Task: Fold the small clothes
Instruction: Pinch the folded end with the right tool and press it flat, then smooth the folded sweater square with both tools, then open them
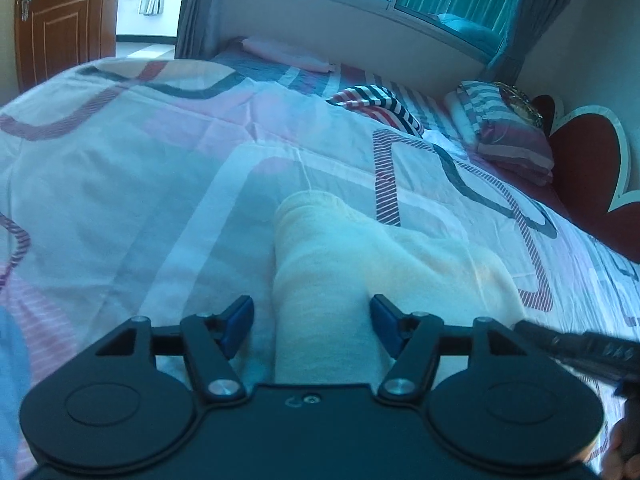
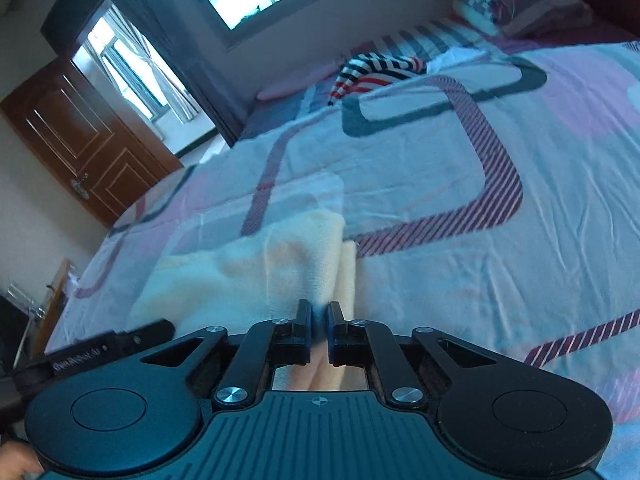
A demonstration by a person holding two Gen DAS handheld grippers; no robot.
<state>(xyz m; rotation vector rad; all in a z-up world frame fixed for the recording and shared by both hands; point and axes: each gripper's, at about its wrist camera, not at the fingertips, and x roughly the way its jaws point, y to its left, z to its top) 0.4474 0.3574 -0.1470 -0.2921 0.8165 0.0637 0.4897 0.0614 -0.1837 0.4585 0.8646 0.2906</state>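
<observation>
Black gripper housing at the bottom of both views, with the pale cream garment [image 1: 332, 280] right in front, lying on the patterned bedspread [image 1: 120, 184] in the middle of the bed. Left gripper [image 1: 312, 326] with blue fingers [image 1: 240, 322] spread apart, straddling a narrow rolled or folded strip of the cloth without pressing on it. Right gripper [image 2: 319, 320] with fingers closed tight, apparently pinching a fold of the same garment [image 2: 288, 264] at its near edge, though the exact bite hidden by the fingers themselves. Judged as a fold in progress: one side pinched, the other not yet taken. To do it well: settle the left fingers squarely around the strip's edge before closing, taking all layers and none of the bedspread beneath; keep both grips level with each other so the fold line stays straight; lift only enough to clear the bed, carry the edge over in one smooth arc, lay it flush on the far edge, then release without dragging. Risk of a thin layer slipping out of the right pinch if pulled sideways. Striped cloth [image 2: 376, 68] and pillows [image 1: 504, 132] well apart toward the head of the bed, no obstacle.
</observation>
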